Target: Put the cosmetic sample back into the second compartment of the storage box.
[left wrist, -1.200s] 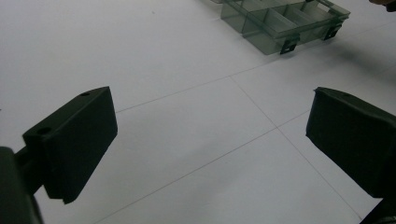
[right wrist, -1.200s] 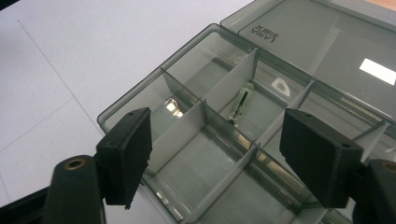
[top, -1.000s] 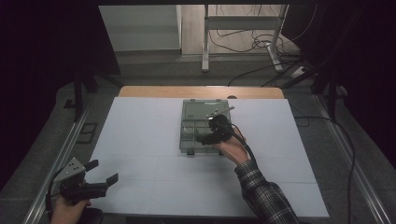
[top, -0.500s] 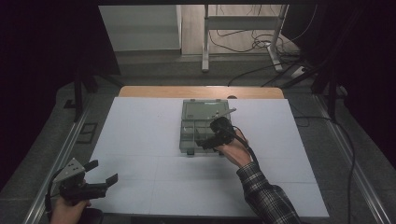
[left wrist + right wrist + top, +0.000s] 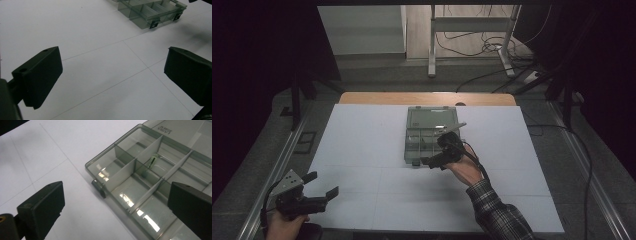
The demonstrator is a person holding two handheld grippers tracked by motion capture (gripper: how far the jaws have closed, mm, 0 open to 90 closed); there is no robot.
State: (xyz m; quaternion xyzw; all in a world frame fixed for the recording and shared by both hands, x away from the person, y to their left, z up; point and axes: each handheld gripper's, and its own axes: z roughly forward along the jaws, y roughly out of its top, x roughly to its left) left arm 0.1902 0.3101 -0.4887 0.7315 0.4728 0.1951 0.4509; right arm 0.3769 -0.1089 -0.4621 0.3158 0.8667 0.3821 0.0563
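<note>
A clear grey compartment box (image 5: pixel 418 145) lies open mid-table, its lid (image 5: pixel 432 117) folded flat behind it. My right gripper (image 5: pixel 428 162) hovers over the box's near edge, open and holding nothing. In the right gripper view the jaws (image 5: pixel 116 205) frame the box's dividers (image 5: pixel 136 162) and a front latch (image 5: pixel 98 188). A small pale green piece (image 5: pixel 153 160) stands in one compartment. My left gripper (image 5: pixel 323 184) is low at the table's near left corner, open and empty. Its own view (image 5: pixel 113 75) looks across the bare white tabletop (image 5: pixel 82 37) toward the box (image 5: pixel 150 12).
The white tabletop (image 5: pixel 362 150) ends in a wooden strip (image 5: pixel 427 98) at the far side. Metal rails (image 5: pixel 277 165) run along both sides. Desk legs and cables (image 5: pixel 477 45) are on the floor beyond.
My right gripper has drawn back slightly toward the box's near edge. The left gripper has stayed where it was.
</note>
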